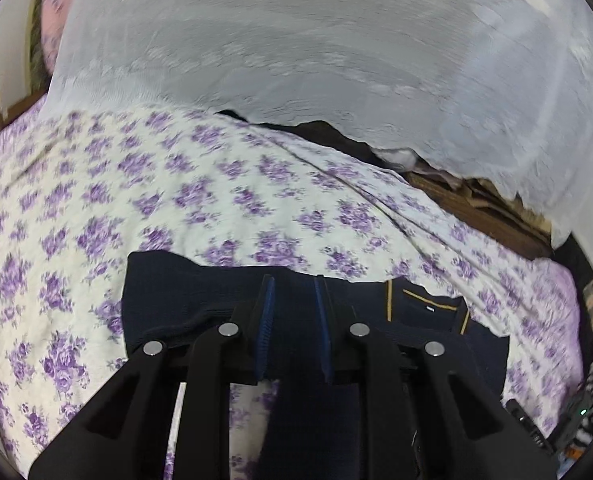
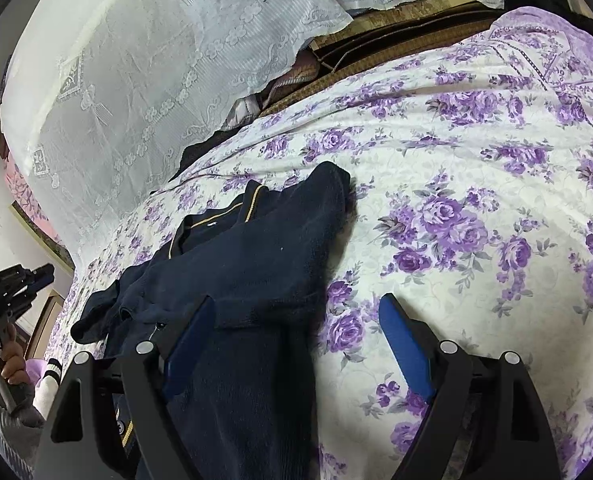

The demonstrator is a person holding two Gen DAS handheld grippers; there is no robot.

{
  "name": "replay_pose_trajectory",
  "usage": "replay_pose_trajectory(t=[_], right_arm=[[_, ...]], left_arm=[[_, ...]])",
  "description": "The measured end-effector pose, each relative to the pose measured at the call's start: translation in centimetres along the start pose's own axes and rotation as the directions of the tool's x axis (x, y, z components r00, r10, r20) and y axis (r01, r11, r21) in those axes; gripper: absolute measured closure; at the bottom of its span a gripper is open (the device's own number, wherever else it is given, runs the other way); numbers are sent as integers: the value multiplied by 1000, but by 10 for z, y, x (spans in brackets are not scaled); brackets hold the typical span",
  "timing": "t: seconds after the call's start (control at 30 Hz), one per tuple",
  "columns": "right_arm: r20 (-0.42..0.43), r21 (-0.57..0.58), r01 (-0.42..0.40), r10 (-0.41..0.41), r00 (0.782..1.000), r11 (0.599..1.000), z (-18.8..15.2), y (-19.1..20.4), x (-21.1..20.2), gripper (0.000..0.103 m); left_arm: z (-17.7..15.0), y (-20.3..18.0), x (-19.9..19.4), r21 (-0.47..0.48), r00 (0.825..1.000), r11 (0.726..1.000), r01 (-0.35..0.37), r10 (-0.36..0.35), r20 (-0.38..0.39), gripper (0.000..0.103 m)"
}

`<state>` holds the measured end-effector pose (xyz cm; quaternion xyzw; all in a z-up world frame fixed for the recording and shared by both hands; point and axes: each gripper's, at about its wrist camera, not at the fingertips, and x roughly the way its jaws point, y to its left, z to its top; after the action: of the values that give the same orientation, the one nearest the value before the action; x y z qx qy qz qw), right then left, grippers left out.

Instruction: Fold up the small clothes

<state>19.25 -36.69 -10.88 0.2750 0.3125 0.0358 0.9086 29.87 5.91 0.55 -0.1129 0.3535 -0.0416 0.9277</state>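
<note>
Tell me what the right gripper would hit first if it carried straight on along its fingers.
Probably the navy sweater: the right gripper stands open, and the folded sleeve lies between its fingers just ahead, on the floral bedspread. Depth is unclear.

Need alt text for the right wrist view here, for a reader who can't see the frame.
The right gripper hangs open over a navy cardigan with gold trim lying rumpled on a purple floral bedspread. A white lace curtain hangs behind the bed, and the left gripper is raised at the far left edge.
</note>
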Motion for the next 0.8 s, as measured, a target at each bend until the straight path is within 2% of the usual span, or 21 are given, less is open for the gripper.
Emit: replay_pose_trajectory(t=[0.07,0.13,0.2,0.23,0.27,0.4,0.47,0.6,0.67,0.7,0.77,0.8], right_arm=[[0,5,-6,6,1000,1000,0,-1,0,19],[-4,11,-9,9,1000,1000,1,-2,1,19],[-9,11,-8,8,1000,1000,1,-2,1,18],[-13,8,-5,6,1000,1000,0,-2,2,17],[-17,4,-1,1,1000,1000,0,-2,2,17],[-20,-7,5,-5,1000,1000,0,0,4,16],[-20,-8,6,-6,1000,1000,0,0,4,16],[-23,-9,7,-7,1000,1000,0,0,5,16],[-26,-11,8,-8,1000,1000,0,-1,7,16],[-27,-12,8,-8,1000,1000,0,-1,7,15],[-27,-13,8,-8,1000,1000,0,-2,7,15],[-27,-13,8,-9,1000,1000,0,-2,7,15]], left_arm=[[-6,-6,3,31,999,999,-37,37,0,82],[-15,-5,10,85,995,991,-101,101,-6,51],[-26,2,15,147,979,968,-205,204,22,40],[-33,8,19,188,964,946,-266,263,36,40],[-38,16,23,212,955,932,-295,295,33,40],[-51,37,39,282,937,898,-338,348,17,40],[-56,40,50,340,917,857,-387,398,41,40],[-62,38,69,411,899,811,-416,434,54,39],[-64,33,81,448,876,768,-458,477,78,39],[-64,32,86,454,867,756,-471,491,83,39],[-60,34,92,446,868,761,-470,490,78,39],[-59,35,95,440,867,764,-472,492,77,45]])
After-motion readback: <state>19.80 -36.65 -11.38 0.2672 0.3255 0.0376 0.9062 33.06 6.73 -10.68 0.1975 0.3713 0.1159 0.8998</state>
